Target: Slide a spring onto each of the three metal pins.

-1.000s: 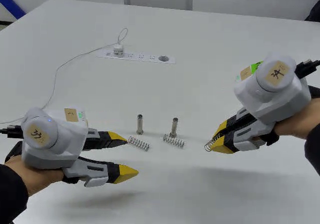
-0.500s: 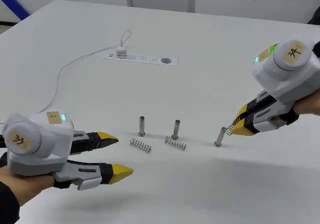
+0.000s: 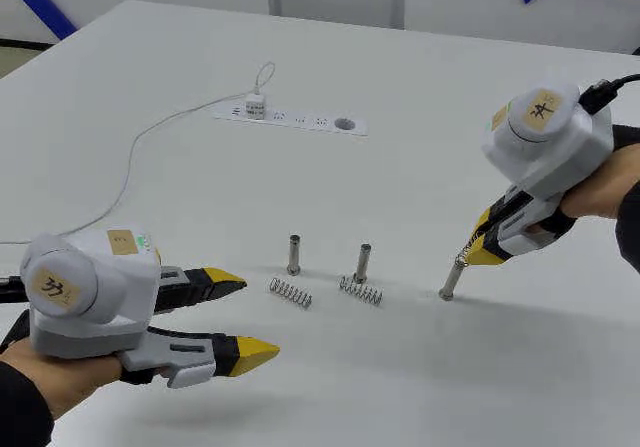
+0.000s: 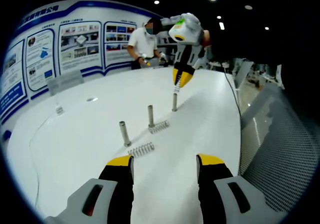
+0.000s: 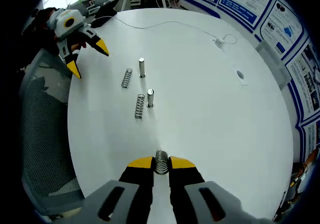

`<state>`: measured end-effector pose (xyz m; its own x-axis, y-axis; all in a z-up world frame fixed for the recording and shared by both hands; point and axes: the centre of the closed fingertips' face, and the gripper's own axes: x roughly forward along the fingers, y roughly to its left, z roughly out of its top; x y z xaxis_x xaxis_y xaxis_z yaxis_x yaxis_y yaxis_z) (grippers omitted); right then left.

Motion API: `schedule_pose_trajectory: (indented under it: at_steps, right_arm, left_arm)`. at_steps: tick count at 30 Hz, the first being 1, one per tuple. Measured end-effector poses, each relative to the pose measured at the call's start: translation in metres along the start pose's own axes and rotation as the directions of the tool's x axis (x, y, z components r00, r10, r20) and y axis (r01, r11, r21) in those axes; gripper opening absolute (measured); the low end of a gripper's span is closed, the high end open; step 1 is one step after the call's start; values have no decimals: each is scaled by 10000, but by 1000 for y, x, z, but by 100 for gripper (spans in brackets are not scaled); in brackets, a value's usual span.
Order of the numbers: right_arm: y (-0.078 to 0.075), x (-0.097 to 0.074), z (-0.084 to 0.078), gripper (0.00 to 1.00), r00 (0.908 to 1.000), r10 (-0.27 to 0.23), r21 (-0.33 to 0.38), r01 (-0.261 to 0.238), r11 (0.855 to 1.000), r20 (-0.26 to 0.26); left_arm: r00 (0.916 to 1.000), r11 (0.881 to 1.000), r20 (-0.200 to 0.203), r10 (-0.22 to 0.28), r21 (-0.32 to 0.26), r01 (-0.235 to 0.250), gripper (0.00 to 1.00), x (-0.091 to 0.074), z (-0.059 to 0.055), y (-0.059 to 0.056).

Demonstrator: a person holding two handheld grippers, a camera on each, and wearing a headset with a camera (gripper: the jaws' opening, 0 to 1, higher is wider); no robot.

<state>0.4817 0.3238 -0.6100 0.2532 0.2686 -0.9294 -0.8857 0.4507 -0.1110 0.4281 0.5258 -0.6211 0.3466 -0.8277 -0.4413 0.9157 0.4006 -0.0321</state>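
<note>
Three upright metal pins stand in a row on the white table: left pin [image 3: 294,254], middle pin [image 3: 362,264], right pin [image 3: 450,280]. One loose spring [image 3: 290,292] lies before the left pin, another spring [image 3: 361,290] before the middle pin. My right gripper [image 3: 470,257] is shut on a third spring [image 5: 161,161], whose lower end meets the top of the right pin. My left gripper [image 3: 256,316] hovers open and empty at the near left, short of the springs; its jaws [image 4: 165,161] point toward the pins.
A white power strip [image 3: 290,119] with a plug and a cable [image 3: 150,142] lies at the back of the table. In the left gripper view, a person [image 4: 141,43] stands behind the table and a mesh chair [image 4: 285,149] is beside it.
My right gripper lifted away with the spring, uncovering the right pin, then came down so the spring touches that pin's top. The left gripper has barely moved.
</note>
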Motion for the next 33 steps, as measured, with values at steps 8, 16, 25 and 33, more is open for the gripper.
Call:
schedule_pose_trajectory:
  at_steps: [8, 16, 25, 33]
  right_arm:
    - [-4, 8, -5, 12, 9986, 0, -79, -4, 10000, -537]
    - [-4, 26, -11, 12, 9953, 308, 230, -288, 9993, -916]
    - [-2, 50, -20, 12, 9895, 347, 587, -266, 9979, -1401]
    - [2, 59, -25, 12, 9859, 429, 627, -331, 9975, -1620]
  left_arm:
    - [10000, 10000, 33, 38, -17, -38, 51, 0, -1, 2]
    - [10000, 10000, 5, 2, -4, -2, 51, 1, -2, 1]
    - [10000, 10000, 3, 2, -5, -2, 50, 1, -2, 1]
    - [10000, 10000, -11, -55, 9, 55, 50, 2, -2, 0]
